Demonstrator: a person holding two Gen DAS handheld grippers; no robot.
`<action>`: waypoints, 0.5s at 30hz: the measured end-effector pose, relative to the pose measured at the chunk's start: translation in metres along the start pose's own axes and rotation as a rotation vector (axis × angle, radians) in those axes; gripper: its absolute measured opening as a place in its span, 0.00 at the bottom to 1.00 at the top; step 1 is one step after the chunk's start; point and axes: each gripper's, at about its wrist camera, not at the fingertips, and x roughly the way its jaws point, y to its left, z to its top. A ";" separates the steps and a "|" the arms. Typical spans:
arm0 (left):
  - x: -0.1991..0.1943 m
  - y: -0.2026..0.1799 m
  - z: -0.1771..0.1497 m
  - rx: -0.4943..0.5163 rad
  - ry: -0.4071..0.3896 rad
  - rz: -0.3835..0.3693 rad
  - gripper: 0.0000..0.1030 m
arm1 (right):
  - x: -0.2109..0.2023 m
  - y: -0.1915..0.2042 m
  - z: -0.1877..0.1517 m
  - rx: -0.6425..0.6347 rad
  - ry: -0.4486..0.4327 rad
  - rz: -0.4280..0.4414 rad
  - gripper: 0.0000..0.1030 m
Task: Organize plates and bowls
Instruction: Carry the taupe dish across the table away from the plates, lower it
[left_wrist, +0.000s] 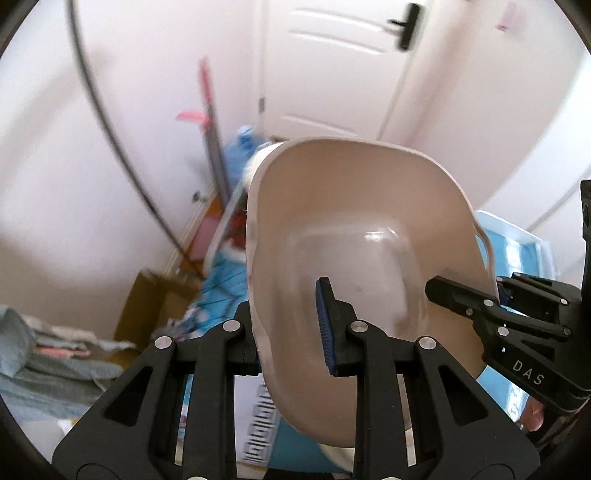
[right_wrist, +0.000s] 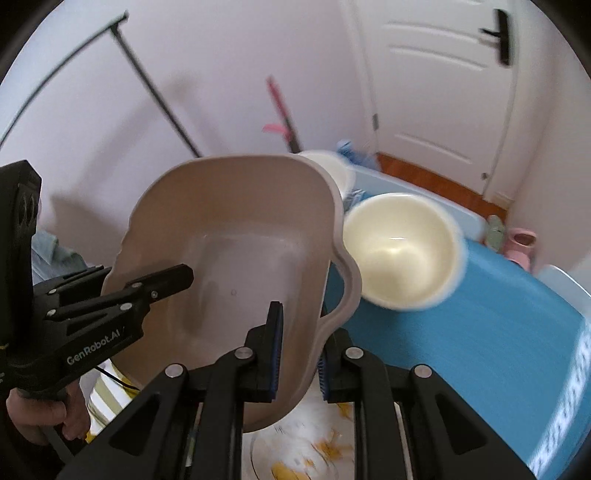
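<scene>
A beige squarish bowl with a handle (left_wrist: 354, 229) is held tilted in the air by both grippers. My left gripper (left_wrist: 284, 325) is shut on its left rim, one finger inside and one outside. My right gripper (right_wrist: 299, 350) is shut on the opposite rim near the handle (right_wrist: 347, 280). The right gripper shows in the left wrist view (left_wrist: 465, 295); the left gripper shows in the right wrist view (right_wrist: 162, 280). A cream round bowl (right_wrist: 402, 251) lies beyond on the blue surface (right_wrist: 498, 350). Another white bowl (right_wrist: 328, 166) sits behind it.
A plate with yellow patterns (right_wrist: 303, 454) lies below the held bowl. A light blue tray edge (right_wrist: 424, 195) runs along the back. A white door (right_wrist: 436, 81), a black rack pole (right_wrist: 159, 96) and a pink-handled broom (right_wrist: 280, 107) stand behind. Folded cloth (left_wrist: 44, 354) lies at left.
</scene>
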 end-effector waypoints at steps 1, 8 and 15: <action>-0.006 -0.014 0.001 0.022 -0.011 -0.015 0.20 | -0.016 -0.009 -0.006 0.020 -0.020 -0.012 0.15; -0.032 -0.124 -0.018 0.158 -0.031 -0.114 0.20 | -0.108 -0.068 -0.058 0.116 -0.099 -0.113 0.15; -0.029 -0.227 -0.059 0.250 0.033 -0.228 0.20 | -0.180 -0.137 -0.129 0.231 -0.127 -0.218 0.15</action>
